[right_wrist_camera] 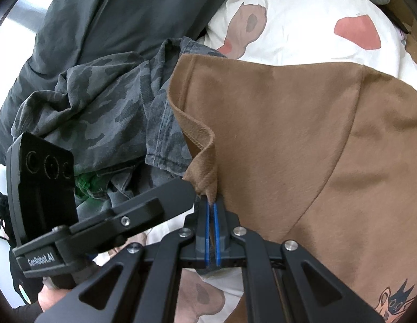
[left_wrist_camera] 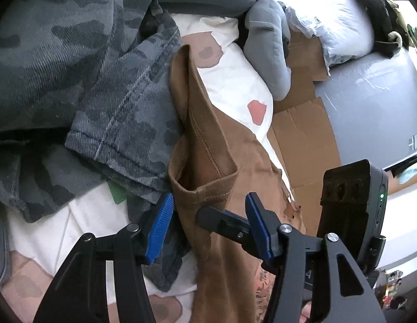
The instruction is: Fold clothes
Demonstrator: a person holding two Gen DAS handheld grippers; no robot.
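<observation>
A brown T-shirt (left_wrist_camera: 208,145) with a cartoon print lies on a white bedsheet (left_wrist_camera: 235,80). In the left wrist view my left gripper (left_wrist_camera: 208,204) is open, its blue pads (left_wrist_camera: 161,228) on either side of the shirt's sleeve cuff. In the right wrist view my right gripper (right_wrist_camera: 211,207) is shut on the hemmed edge of the brown T-shirt (right_wrist_camera: 275,123), which is pulled up into a fold.
A grey camouflage garment (left_wrist_camera: 87,67) lies crumpled left of the shirt, also in the right wrist view (right_wrist_camera: 106,102). A dark quilted jacket (right_wrist_camera: 106,21) lies behind it. Flattened cardboard (left_wrist_camera: 302,140), a grey stuffed toy (left_wrist_camera: 267,45) and a white pillow (left_wrist_camera: 337,13) are at the right.
</observation>
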